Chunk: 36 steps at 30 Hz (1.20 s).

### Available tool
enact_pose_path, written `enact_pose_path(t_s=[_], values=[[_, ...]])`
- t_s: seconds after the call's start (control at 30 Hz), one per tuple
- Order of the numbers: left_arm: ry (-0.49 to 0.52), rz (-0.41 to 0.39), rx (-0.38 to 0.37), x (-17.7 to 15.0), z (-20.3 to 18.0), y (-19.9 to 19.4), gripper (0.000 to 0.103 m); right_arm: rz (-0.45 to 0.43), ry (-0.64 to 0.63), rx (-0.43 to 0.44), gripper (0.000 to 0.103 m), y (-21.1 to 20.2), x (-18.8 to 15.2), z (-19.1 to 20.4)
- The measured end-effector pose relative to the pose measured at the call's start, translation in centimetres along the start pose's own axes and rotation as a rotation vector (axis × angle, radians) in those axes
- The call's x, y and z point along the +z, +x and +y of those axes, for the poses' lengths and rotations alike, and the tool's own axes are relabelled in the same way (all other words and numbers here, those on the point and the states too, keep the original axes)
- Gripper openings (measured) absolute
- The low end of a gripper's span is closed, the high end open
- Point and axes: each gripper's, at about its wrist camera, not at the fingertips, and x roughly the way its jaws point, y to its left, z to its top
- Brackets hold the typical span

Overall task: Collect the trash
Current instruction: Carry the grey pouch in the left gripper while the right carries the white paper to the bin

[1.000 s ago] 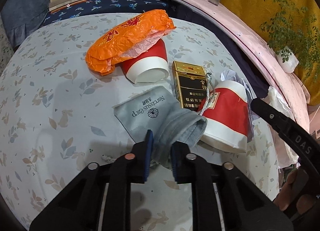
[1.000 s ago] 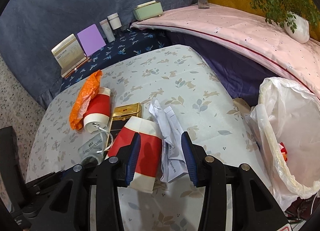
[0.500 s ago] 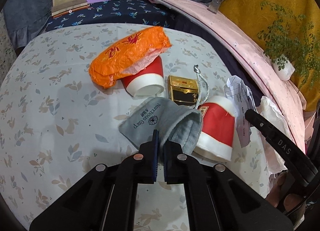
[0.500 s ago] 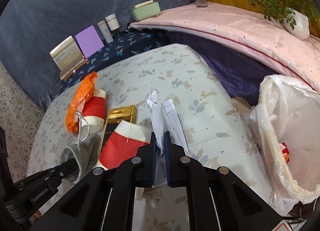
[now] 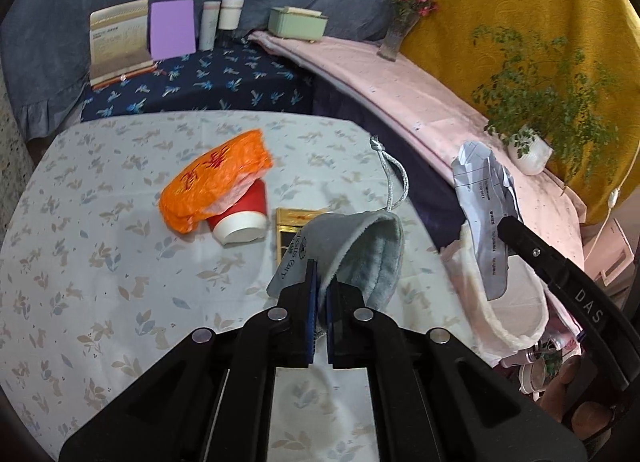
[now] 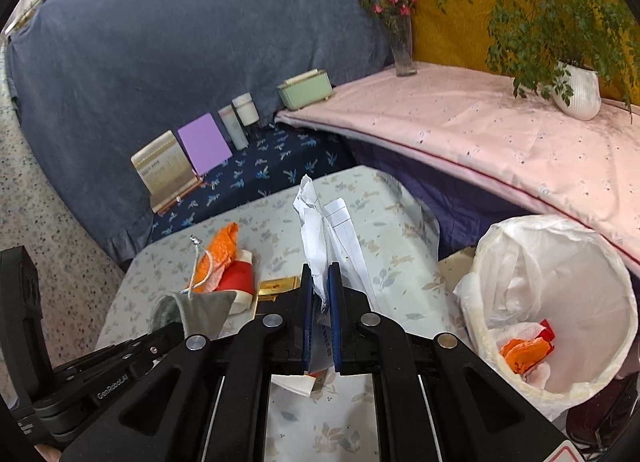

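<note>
Now, left gripper (image 5: 319, 294): clamped on the grey pouch (image 5: 356, 254), lifted above the desk (image 5: 80, 222); its dangling cord may snag.
Right gripper (image 6: 320, 302): pinching crumpled paper (image 6: 320, 222) by one edge; may slip.
Bin bag (image 6: 560, 262): floppy rim, drops may miss.

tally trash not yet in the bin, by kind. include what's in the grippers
Grey drawstring pouch: 1, in the left gripper
Crumpled white paper: 1, in the right gripper
Orange plastic bag: 1, on the table
Red and white paper cup: 1 visible
Gold and black box: 1
Total: 5
</note>
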Motion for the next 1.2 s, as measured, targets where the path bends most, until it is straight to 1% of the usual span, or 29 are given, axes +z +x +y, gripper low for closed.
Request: enact_pose_path(t_s=[0.27, 0.53, 0.9, 1.2], values=[[0.076, -0.042, -0.044, 0.4, -5.2, -2.1, 0.003, -0.064, 0.027, -0.020, 0.007, -4.2, 0.4, -2.1], [0.163, -0.051, -0.094, 0.2, -11.0, -2.3, 0.003, -0.110, 0.066, -0.065, 0.007, -7.5, 0.6, -5.6], [0.266, -0.015, -0.165, -0.8, -18.4, -0.6, 0.003, -0.146, 0.150, -0.135, 0.007, -10.3, 0.0, -11.5], [0.329, 0.035, -0.204, -1.9, -22.6, 2.0, 0.003, -0.139, 0.219, -0.193, 0.007, -10.6, -1.0, -16.2]])
